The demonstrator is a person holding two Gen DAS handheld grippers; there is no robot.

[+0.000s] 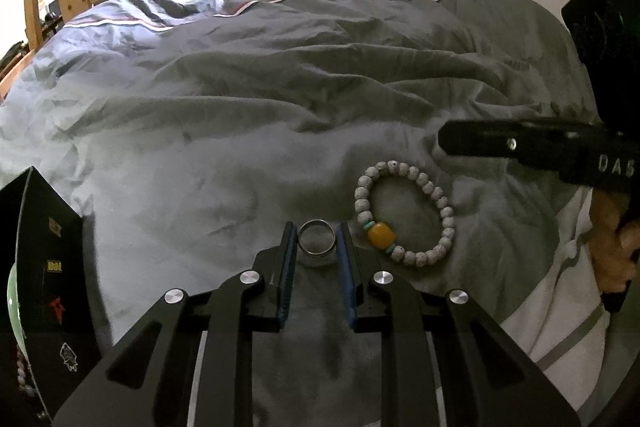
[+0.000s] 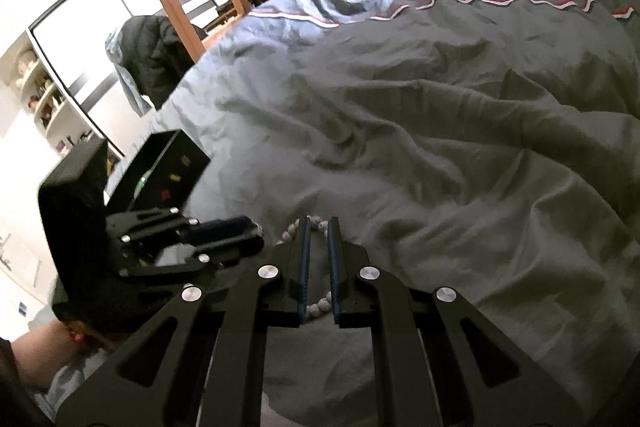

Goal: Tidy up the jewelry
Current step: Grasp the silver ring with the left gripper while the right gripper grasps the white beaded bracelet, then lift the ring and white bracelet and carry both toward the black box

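Black tongs (image 1: 316, 233), blue pads (image 1: 345, 267)

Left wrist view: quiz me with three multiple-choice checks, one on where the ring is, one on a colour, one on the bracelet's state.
1. Where is the ring?
A. Inside the bracelet's loop
B. Between the left claw's fingers
C. Up by the wooden bed frame

2. What colour is the bracelet's one large bead?
A. Amber-orange
B. Dark green
C. Black

3. How is the bracelet now?
A. Lifted and hanging in the air
B. Threaded through the ring
C. Lying flat as an open loop on the bedcover

Answers:
1 B: the ring sits between the two blue pads of the left claw.
2 A: the large bead is amber-orange among pale beads.
3 C: the bracelet rests on the grey bedcover, beside the ring.
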